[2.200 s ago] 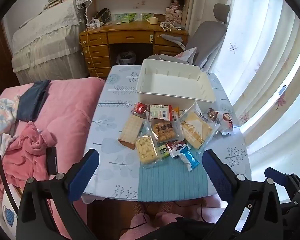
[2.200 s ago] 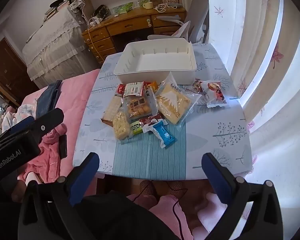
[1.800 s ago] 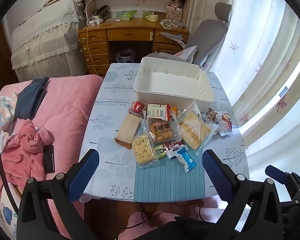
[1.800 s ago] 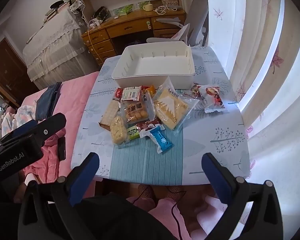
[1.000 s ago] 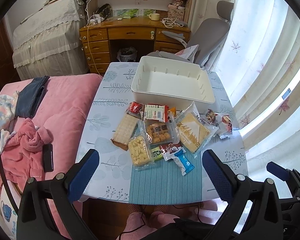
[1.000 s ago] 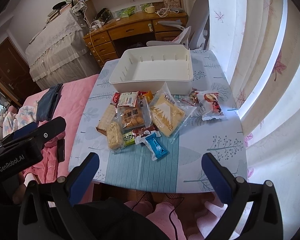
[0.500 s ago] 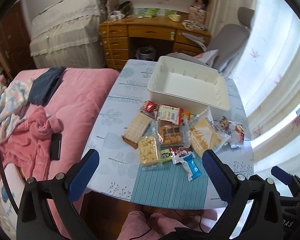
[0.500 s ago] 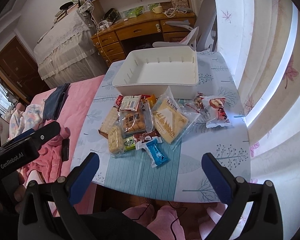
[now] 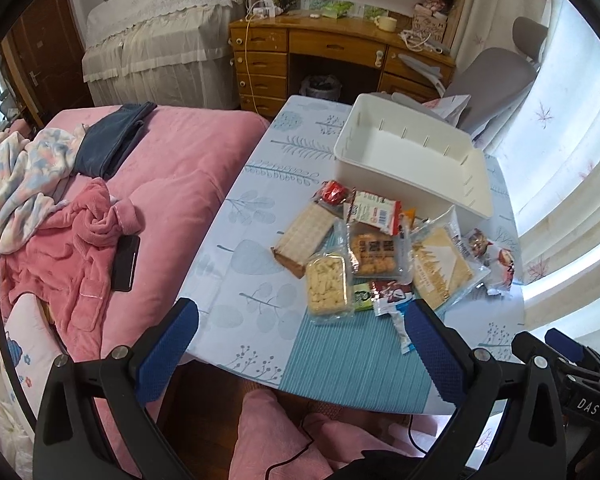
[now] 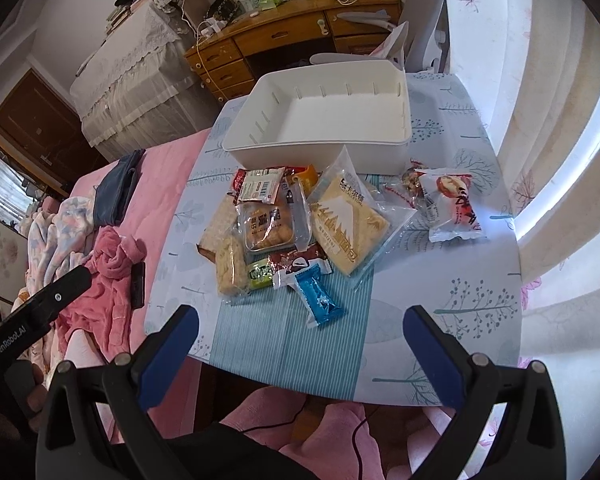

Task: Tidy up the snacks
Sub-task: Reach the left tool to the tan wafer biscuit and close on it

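Observation:
Several snack packets lie in a heap on the table in front of an empty white bin [image 9: 412, 168] [image 10: 324, 120]. Among them are a clear tray of biscuits [image 9: 326, 286] [image 10: 230, 266], a wafer block [image 9: 303, 238], a large yellow cracker bag [image 9: 440, 268] [image 10: 350, 220], a blue bar [image 10: 320, 298] and a red-and-white bun packet [image 10: 452, 204]. My left gripper [image 9: 300, 344] is open and empty above the table's near edge. My right gripper [image 10: 300, 344] is open and empty, also above the near edge.
The table [image 9: 256, 288] carries a leaf-print cloth with a blue striped panel. A pink bed [image 9: 172, 168] with clothes and a phone [image 9: 126, 262] lies to the left. A wooden desk [image 9: 340, 52] and grey chair [image 9: 496, 76] stand behind. Curtains [image 10: 540, 128] hang to the right.
Both grippers have swung slightly rightward and moved a little nearer the table, so the snacks look bigger. Both stay open. Nothing on the table has moved.

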Available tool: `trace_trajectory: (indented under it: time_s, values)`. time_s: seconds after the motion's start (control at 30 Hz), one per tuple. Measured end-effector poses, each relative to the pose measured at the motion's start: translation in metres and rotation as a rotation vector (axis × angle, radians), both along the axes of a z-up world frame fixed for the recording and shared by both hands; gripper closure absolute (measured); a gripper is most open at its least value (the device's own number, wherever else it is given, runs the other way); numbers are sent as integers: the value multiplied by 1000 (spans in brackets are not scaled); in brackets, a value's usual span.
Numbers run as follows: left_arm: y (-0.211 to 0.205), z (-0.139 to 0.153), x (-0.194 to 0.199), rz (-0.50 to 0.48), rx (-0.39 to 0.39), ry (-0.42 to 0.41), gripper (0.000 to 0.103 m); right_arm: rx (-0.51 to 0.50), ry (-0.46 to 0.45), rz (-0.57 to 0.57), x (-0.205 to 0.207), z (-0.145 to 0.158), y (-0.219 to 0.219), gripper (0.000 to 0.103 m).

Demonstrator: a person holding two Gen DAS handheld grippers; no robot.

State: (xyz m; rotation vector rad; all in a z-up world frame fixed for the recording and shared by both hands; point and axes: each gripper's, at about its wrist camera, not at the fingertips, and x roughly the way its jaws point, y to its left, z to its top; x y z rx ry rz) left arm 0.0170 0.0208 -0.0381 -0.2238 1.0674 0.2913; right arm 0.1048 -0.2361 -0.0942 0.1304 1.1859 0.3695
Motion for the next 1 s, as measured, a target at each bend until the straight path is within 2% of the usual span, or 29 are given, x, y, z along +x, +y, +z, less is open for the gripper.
trace_trajectory:
  time_s: [0.27,0.4,0.57,0.83,1.0]
  values:
    - [30,-14,32,-47,-26,38,0,-76,12,-10,13,-19,17,0]
    - [46,-23,60,-109,-43,60,0,-143,-10,-55,18,-28,26,4]
    - [68,-44,101,-218,-92,125,0,-218,-28,-134,24,-43,41,5]
    - [85,-104,160,-396,-110,250,1,-364,-2,-215,20,-83,80,6]
    - [84,-150,191,-443,-98,330,4,-435,52,-215,16,-109,99,6]
